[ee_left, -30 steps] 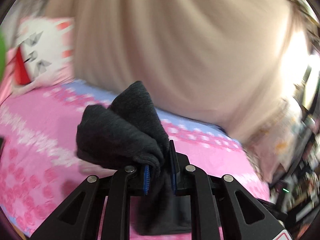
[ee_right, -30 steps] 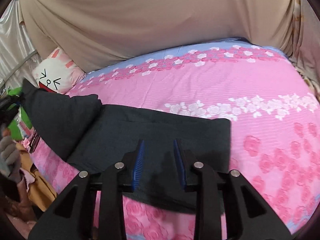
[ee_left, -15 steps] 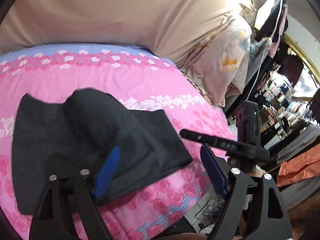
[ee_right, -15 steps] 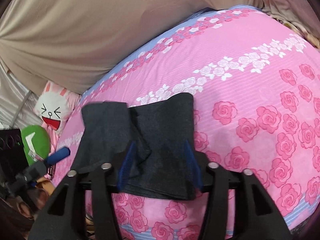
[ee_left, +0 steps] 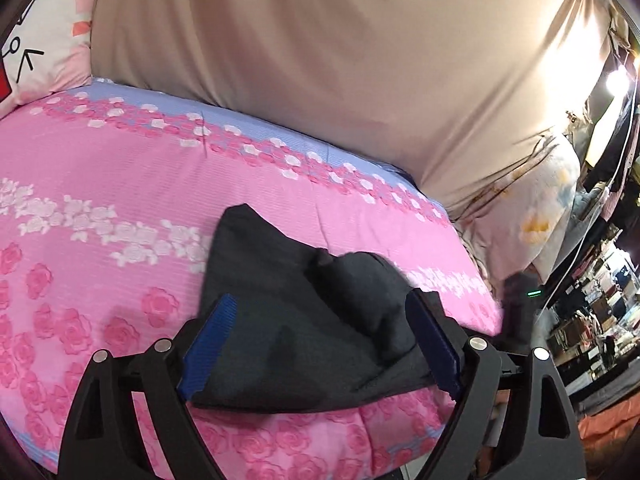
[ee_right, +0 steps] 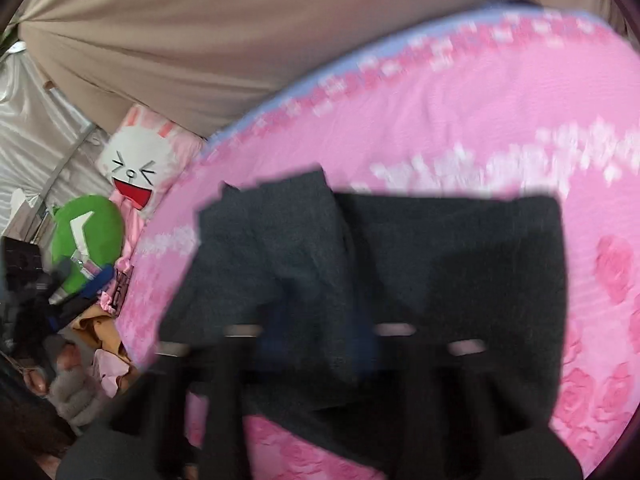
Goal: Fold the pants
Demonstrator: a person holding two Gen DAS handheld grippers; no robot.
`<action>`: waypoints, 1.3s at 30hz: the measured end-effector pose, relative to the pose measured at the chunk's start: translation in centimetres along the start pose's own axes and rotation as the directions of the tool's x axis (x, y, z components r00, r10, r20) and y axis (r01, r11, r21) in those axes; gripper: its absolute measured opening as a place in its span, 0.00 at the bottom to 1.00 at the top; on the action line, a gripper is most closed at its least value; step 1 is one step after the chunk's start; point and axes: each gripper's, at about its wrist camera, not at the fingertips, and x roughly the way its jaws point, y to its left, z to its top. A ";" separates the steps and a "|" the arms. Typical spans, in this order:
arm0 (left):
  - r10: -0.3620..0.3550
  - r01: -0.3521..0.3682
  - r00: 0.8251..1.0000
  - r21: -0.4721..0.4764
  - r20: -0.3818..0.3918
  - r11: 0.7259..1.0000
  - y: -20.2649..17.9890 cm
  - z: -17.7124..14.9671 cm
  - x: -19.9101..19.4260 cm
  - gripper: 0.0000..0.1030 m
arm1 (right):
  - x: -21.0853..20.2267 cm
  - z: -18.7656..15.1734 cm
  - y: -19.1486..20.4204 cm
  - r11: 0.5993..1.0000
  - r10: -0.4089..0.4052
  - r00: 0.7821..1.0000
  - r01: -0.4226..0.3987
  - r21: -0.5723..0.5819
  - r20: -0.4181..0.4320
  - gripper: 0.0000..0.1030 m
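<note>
Dark grey pants point(ee_left: 280, 320) lie partly folded near the front edge of the pink rose-print bed point(ee_left: 120, 180). A loose hump of the cloth rises at the right. My left gripper point(ee_left: 320, 300) hovers just over them. Its jaws are opening wide, and its blue pads point(ee_left: 212, 340) stand clear of the cloth on either side. In the blurred right wrist view the pants point(ee_right: 440, 260) spread across the bed point(ee_right: 440, 120). My right gripper point(ee_right: 320, 328) is low over their near edge, its jaws closing on a raised fold of the cloth.
A beige curtain point(ee_left: 320, 60) backs the bed. A white rabbit pillow point(ee_right: 136, 164) and a green plush point(ee_right: 88, 232) sit at the bed's left end. A floral pillow point(ee_left: 532, 208) and cluttered shelves are to the right. The bed's edge runs just under both grippers.
The left gripper, earlier shut on a bunch of the pants in the air, has let go and opened wide. The bunch now lies on the bed. The right gripper's jaws widened, then closed onto the cloth.
</note>
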 end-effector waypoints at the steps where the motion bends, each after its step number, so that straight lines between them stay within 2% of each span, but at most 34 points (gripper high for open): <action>1: 0.003 -0.003 1.000 0.000 0.003 1.000 0.0 0.1 0.1 0.82 | -1.9 0.4 0.8 1.000 0.000 0.999 0.001 -0.003 0.049 0.05; 3: -0.012 0.012 1.000 0.002 -0.002 1.000 0.1 0.2 0.3 0.82 | -6.2 0.5 3.1 0.995 -0.065 0.986 0.077 -0.071 0.150 0.05; 5: -0.018 0.018 1.000 0.003 -0.015 1.000 0.0 -0.1 1.1 0.83 | -7.4 -0.1 3.3 0.974 -0.178 0.969 0.197 -0.107 0.170 0.05; 6: -0.015 0.015 1.000 0.006 -0.023 1.000 0.1 -0.4 1.4 0.83 | -6.9 -0.7 2.4 0.956 -0.257 0.956 0.272 -0.108 0.139 0.08; 7: -0.010 0.010 0.999 0.008 -0.032 1.000 0.0 -0.4 1.9 0.83 | -6.1 -1.3 1.4 0.945 -0.303 0.948 0.312 -0.103 0.095 0.16; 9: -0.007 0.008 0.998 0.009 -0.055 1.000 0.0 -0.7 2.8 0.83 | -4.0 -3.0 -2.1 0.908 -0.419 0.908 0.418 -0.041 -0.023 0.22; 10: -0.007 0.007 0.998 0.006 -0.066 1.000 0.0 -0.8 3.1 0.83 | -4.0 -3.3 -3.1 0.905 -0.426 0.904 0.426 -0.010 -0.037 0.23; 12: -0.010 0.010 0.997 0.005 -0.077 1.000 0.1 -0.9 3.5 0.83 | -4.7 -3.1 -4.6 0.943 -0.323 0.946 0.324 0.081 -0.025 0.26; 13: -0.005 0.006 0.997 0.007 -0.082 1.000 0.0 -0.9 3.6 0.83 | -5.0 -2.8 -4.9 0.958 -0.265 0.964 0.264 0.114 -0.010 0.42; 14: -0.001 0.002 0.996 0.008 -0.086 1.000 0.1 -0.9 3.7 0.83 | -5.2 -2.4 -5.4 0.973 -0.187 0.982 0.186 0.137 -0.004 0.52; 15: -0.007 0.008 0.996 0.005 -0.087 1.000 0.0 -0.9 3.6 0.83 | -5.2 -2.2 -5.9 0.979 -0.135 0.991 0.135 0.152 -0.009 0.58; 17: -0.032 0.032 0.996 0.006 -0.086 0.999 -0.3 -0.9 3.4 0.83 | -5.1 -2.2 -6.6 0.979 -0.087 0.996 0.089 0.184 -0.023 0.58; 20: -0.106 0.115 0.987 0.077 -0.120 0.990 -3.0 -1.3 3.7 0.84 | -4.5 -2.6 -6.7 0.983 -0.009 0.998 0.020 0.184 -0.063 0.58; 22: -0.131 0.154 0.980 0.149 -0.152 0.977 -5.4 -1.9 4.7 0.84 | -3.4 -2.8 -6.5 0.983 -0.011 0.995 0.029 0.179 -0.099 0.57; 23: -0.139 0.177 0.973 0.211 -0.186 0.961 -7.3 -2.4 5.7 0.84 | -2.5 -3.0 -6.2 0.986 -0.036 0.992 0.055 0.158 -0.120 0.54; 25: -0.134 0.200 0.965 0.299 -0.226 0.933 -10.2 -3.3 7.2 0.84 | -1.9 -3.0 -5.7 0.990 -0.050 0.991 0.066 0.122 -0.127 0.30; 26: -0.134 0.218 0.960 0.359 -0.244 0.908 -12.1 -4.1 8.2 0.84 | -2.2 -2.6 -5.2 0.991 -0.023 0.993 0.038 0.131 -0.118 0.29; 28: -0.101 0.210 0.960 0.435 -0.261 0.876 -14.4 -5.4 9.5 0.84 | -3.0 -1.7 -4.2 0.991 0.038 0.997 -0.027 0.134 -0.074 0.27; 30: -0.052 0.178 0.967 0.519 -0.249 0.836 -16.4 -6.6 10.7 0.84 | -4.2 -0.2 -2.6 0.979 0.163 0.986 -0.158 0.127 -0.031 0.26; 32: 0.006 0.105 0.981 0.555 -0.195 0.825 -17.1 -6.9 11.7 0.83 | -4.6 1.0 -1.2 0.962 0.251 0.968 -0.247 0.113 -0.023 0.26; 33: 0.021 0.082 0.983 0.541 -0.181 0.837 -16.9 -6.5 12.1 0.82 | -4.4 1.6 -0.7 0.948 0.305 0.952 -0.300 0.110 -0.034 0.26; 34: 0.020 0.077 0.983 0.518 -0.181 0.852 -16.5 -6.0 12.3 0.66 | -4.3 1.9 -0.5 0.939 0.330 0.943 -0.324 0.112 -0.039 0.32; 35: 0.014 0.078 0.982 0.474 -0.188 0.877 -15.7 -5.1 12.6 0.36 | -4.3 2.3 -0.4 0.942 0.323 0.946 -0.318 0.106 -0.033 0.39; 36: 0.004 0.084 0.977 0.403 -0.212 0.911 -14.2 -3.8 12.9 0.20 | -4.6 2.6 -0.5 0.952 0.292 0.956 -0.290 0.098 -0.010 0.53; 37: -0.015 0.092 0.974 0.333 -0.226 0.939 -12.6 -2.6 12.9 0.09 | -5.2 2.4 -1.0 0.958 0.271 0.963 -0.271 0.093 0.013 0.56; 38: -0.065 0.120 0.971 0.229 -0.230 0.966 -10.4 -1.1 12.5 0.09 | -5.7 2.1 -1.7 0.962 0.256 0.966 -0.257 0.092 0.024 0.56; 39: -0.088 0.125 0.973 0.169 -0.211 0.978 -8.8 -0.2 11.7 0.09 | -6.0 1.7 -2.4 0.969 0.227 0.974 -0.228 0.092 0.025 0.57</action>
